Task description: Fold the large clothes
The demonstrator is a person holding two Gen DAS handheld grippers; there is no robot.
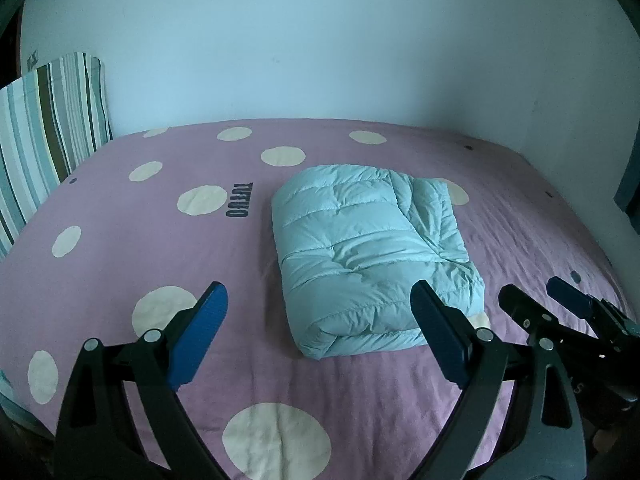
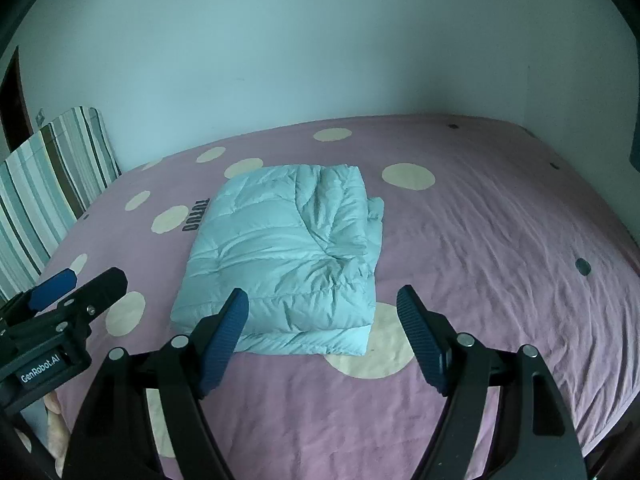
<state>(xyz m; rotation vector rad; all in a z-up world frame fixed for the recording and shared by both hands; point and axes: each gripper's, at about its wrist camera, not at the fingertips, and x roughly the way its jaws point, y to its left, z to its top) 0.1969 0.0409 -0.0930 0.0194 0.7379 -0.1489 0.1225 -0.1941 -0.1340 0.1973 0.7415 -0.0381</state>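
Purple dotted bedsheet [image 1: 120, 248] bears folded jacket [image 1: 368, 252] — beyond both tongs [image 1: 320, 320] [image 2: 324, 320], spread, empty.

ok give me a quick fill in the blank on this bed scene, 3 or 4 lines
1. The light blue puffy jacket lies ____ into a compact bundle on the bed.
2. The pink bedsheet is printed with cream-coloured ____.
3. The pillow standing at the wall has a ____ pattern.
4. Both the left tongs and the right tongs stand ____, with nothing between their pads.

Missing words: folded; dots; striped; open
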